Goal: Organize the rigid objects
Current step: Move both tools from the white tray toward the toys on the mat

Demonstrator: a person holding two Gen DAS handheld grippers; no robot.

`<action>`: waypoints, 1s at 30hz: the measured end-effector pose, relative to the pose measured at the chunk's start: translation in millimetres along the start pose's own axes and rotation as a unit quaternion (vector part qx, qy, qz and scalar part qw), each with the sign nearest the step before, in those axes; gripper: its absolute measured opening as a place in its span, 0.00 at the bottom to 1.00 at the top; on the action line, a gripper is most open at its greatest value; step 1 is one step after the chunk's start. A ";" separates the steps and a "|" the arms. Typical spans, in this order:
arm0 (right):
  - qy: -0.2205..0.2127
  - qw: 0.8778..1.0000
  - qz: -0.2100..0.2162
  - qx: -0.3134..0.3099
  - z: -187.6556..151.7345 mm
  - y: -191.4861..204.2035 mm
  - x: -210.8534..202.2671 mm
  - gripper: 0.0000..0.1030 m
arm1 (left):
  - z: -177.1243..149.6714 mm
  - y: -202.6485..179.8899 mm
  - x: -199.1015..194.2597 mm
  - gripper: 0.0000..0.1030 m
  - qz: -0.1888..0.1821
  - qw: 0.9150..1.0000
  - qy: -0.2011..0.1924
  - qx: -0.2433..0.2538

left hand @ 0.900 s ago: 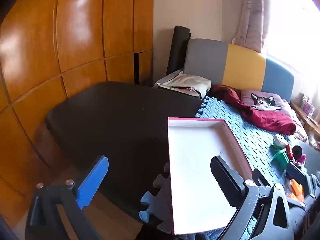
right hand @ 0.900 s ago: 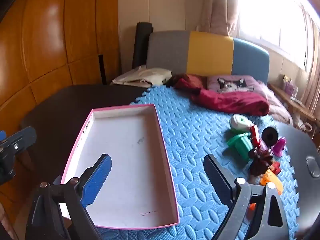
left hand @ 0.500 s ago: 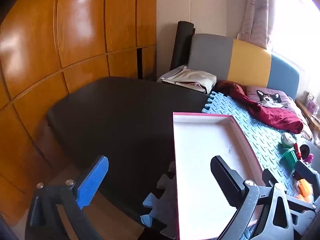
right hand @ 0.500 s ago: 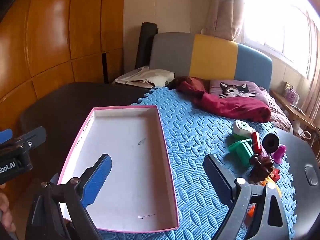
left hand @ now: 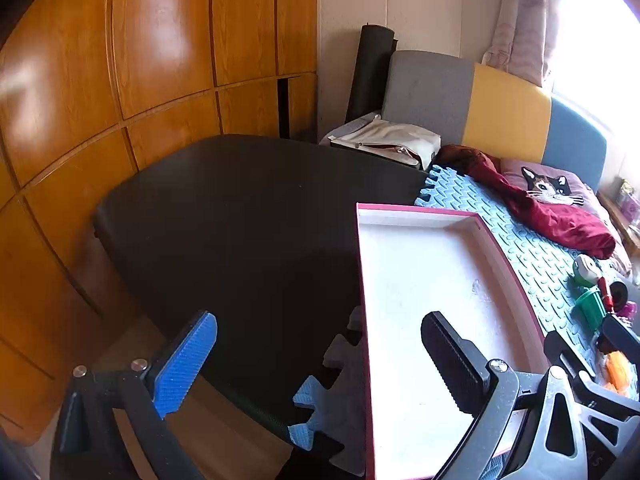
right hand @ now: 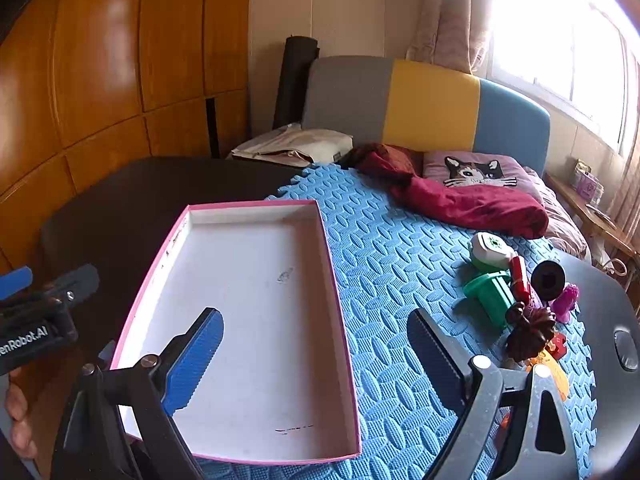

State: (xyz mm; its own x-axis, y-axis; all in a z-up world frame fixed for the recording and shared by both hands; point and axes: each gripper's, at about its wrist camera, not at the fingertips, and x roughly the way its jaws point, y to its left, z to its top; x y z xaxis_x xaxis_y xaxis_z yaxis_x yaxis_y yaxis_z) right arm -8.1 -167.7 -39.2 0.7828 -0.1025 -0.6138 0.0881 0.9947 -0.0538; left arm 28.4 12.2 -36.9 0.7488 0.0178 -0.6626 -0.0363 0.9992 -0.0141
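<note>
Tray (right hand: pixel 256 360) rim overhangs mat (right hand: pixel 400 280) edge; left tongs (left hand: pixel 320 360), right tongs (right hand: pixel 316 356) gape wide, nothing held.

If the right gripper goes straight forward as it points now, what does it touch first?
Probably the blue foam mat, just right of the pink-rimmed tray. The right gripper is open and empty, and the toy pile lies further right. Depth is unclear.
</note>
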 end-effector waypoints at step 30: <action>-0.013 0.999 -0.023 0.026 18.6 -100.0 -35.1 0.92 | 0.6 -35.2 -20.4 1.00 -0.071 0.995 -0.007 0.069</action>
State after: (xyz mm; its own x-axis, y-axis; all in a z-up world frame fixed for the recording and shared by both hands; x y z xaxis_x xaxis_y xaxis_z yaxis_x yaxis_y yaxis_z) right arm -32.9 -263.8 2.4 0.7933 -0.1487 -0.5905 0.1553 0.9871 -0.0399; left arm 14.8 -23.3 -22.4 0.7489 -0.1236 -0.6511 0.1609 0.9870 -0.0023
